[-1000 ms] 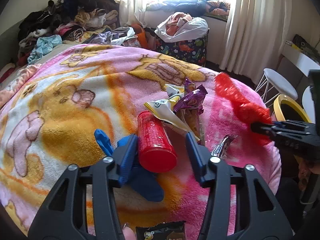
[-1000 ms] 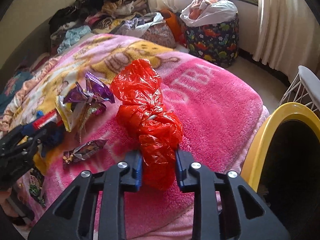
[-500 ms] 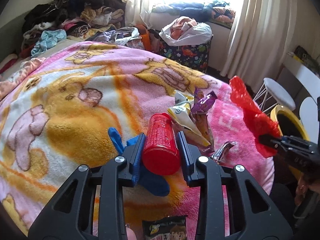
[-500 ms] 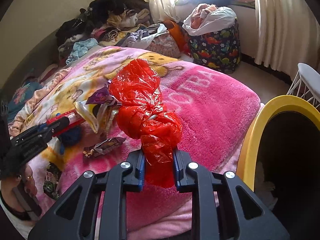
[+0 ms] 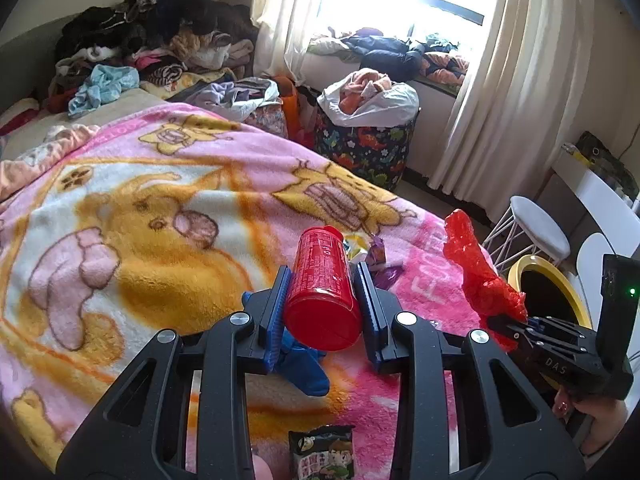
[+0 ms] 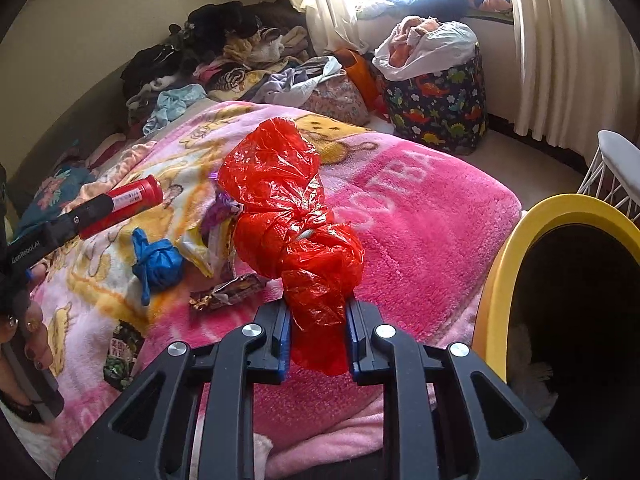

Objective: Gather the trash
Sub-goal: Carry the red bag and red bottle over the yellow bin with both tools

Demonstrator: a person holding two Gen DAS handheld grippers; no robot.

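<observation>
- On the bed, far left: clothes pile (image 5: 152, 44) against the wall, beyond the blanket (image 5: 120, 208).
- Left gripper (image 5: 322, 300): jaws have just been closing and now clamp a red canister (image 5: 322, 280) by its sides, lifted clear of the blanket, its flat end toward the camera.
- Under the canister: blue wad (image 6: 158, 264) on the blanket; crumpled wrappers (image 6: 212, 232) just beside it; a foil wrapper (image 6: 228, 292) nearer the bed edge; a printed packet (image 5: 322, 452) at the near edge.
- Right gripper (image 6: 316, 332): jaws pressed together on the lower end of a red bag (image 6: 288, 220), which stands up above the pink blanket, off its surface.
- Far right: yellow-rimmed bin (image 6: 520, 248) beside the bed, dark inside, apart from the bag; white stool (image 5: 538, 232) behind it.
</observation>
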